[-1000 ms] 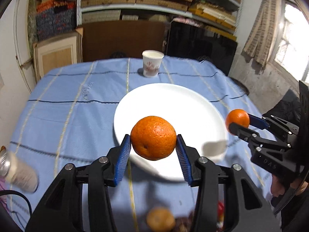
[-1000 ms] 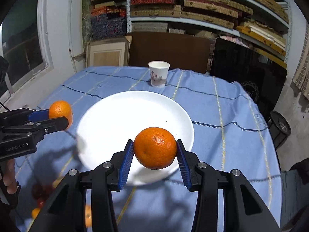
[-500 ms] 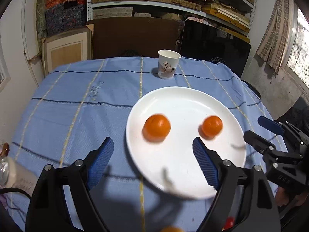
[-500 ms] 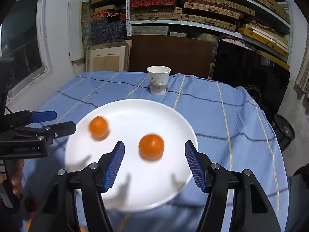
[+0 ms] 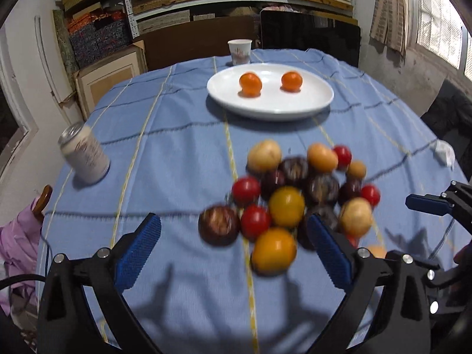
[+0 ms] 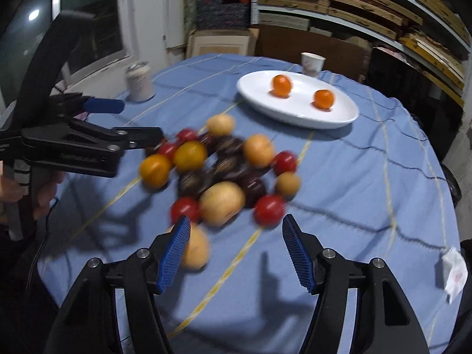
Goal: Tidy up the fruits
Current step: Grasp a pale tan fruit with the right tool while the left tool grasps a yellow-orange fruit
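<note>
Two oranges [image 5: 250, 84] [image 5: 291, 81] rest side by side on the white plate [image 5: 271, 112] at the far side of the blue tablecloth; the right wrist view shows the oranges [image 6: 280, 85] [image 6: 324, 99] on the plate [image 6: 295, 119] too. Nearer lies a blurred pile of mixed fruits [image 5: 292, 188] [image 6: 224, 165]: red, dark purple, tan and yellow-orange ones. My left gripper [image 5: 232, 218] hovers over the pile's near left side, jaws opening wide, pads touching nothing. My right gripper [image 6: 236, 219] stands open over the pile's near right, also gripping nothing.
A pale can [image 5: 84, 156] [image 6: 139, 81] stands at the table's left. A paper cup [image 5: 239, 51] [image 6: 312, 64] sits behind the plate. Crumpled white paper [image 5: 442, 152] [image 6: 454, 274] lies at the right edge. Pink cloth [image 5: 17, 242] hangs at left. Shelves fill the back wall.
Both grippers opened and let their oranges go onto the plate, then drew back toward the near side. The fruit pile has come into view under them.
</note>
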The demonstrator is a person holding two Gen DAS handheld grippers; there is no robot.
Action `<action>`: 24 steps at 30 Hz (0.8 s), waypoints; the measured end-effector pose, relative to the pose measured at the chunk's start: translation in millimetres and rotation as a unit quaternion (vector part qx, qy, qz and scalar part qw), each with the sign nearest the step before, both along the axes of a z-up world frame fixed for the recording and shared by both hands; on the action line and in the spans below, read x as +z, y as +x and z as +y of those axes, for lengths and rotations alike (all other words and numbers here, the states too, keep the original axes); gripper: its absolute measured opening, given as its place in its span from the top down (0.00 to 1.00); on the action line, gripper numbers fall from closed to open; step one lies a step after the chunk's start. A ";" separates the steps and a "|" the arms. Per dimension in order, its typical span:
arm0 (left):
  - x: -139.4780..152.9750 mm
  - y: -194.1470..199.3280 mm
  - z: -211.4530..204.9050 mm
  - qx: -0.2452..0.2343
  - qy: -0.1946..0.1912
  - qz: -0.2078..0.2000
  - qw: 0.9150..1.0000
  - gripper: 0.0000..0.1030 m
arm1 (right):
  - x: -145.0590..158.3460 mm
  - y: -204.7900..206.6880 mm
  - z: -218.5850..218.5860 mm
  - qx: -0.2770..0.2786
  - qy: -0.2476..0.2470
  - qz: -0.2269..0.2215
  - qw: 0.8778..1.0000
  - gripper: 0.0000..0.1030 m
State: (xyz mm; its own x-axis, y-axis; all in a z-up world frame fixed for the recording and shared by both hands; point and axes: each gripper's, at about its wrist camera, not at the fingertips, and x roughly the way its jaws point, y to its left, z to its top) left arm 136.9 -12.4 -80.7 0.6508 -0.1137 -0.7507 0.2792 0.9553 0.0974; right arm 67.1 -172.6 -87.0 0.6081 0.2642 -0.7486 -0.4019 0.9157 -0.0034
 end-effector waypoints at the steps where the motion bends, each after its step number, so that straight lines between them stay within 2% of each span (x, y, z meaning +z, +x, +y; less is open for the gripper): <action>1: -4.1 -6.8 3.6 0.003 -0.002 0.003 1.000 0.06 | -1.2 -3.9 4.9 0.006 -0.002 -0.001 1.000 0.36; 4: -12.2 -15.1 13.4 0.019 -0.005 0.010 1.000 0.06 | -10.7 -5.4 20.0 0.000 -0.033 0.003 0.999 0.36; 8: -16.5 -21.3 14.9 0.019 -0.003 0.016 1.000 0.06 | -22.7 1.3 25.6 -0.008 -0.026 0.026 0.999 0.37; 9: -16.5 -21.2 14.4 0.019 0.000 0.015 1.000 0.06 | -25.6 2.7 26.0 -0.007 -0.023 0.030 0.999 0.51; 10: -15.8 -20.2 13.7 0.018 -0.001 0.016 1.000 0.06 | -27.6 2.6 26.8 -0.005 -0.021 0.034 0.999 0.59; 16: -15.0 -18.3 4.4 0.006 -0.011 0.020 1.000 0.06 | -23.4 -13.8 13.9 0.005 -0.005 -0.008 1.000 0.60; 18: -18.7 -15.6 -1.7 -0.001 -0.014 0.026 1.000 0.06 | -21.2 -16.9 1.6 -0.007 -0.002 -0.023 1.000 0.60; 21: -26.3 -11.8 -11.1 -0.003 0.000 0.029 1.000 0.06 | -22.7 -9.7 -19.6 -0.035 0.008 -0.015 0.999 0.60; 22: -28.4 -10.8 -13.1 -0.002 0.005 0.027 1.000 0.07 | -23.0 -7.2 -24.9 -0.040 0.017 -0.010 0.999 0.60; 24: -31.7 -7.5 -14.5 0.004 0.010 0.029 1.000 0.19 | -23.5 -3.7 -33.9 -0.043 0.040 0.001 0.998 0.59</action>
State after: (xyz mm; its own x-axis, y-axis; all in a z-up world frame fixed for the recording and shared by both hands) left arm 129.5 -26.9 -112.4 0.6074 -0.0927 -0.7889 0.2764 0.9558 0.1005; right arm 63.4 -206.5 -110.4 0.6298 0.2696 -0.7285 -0.3209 0.9444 0.0721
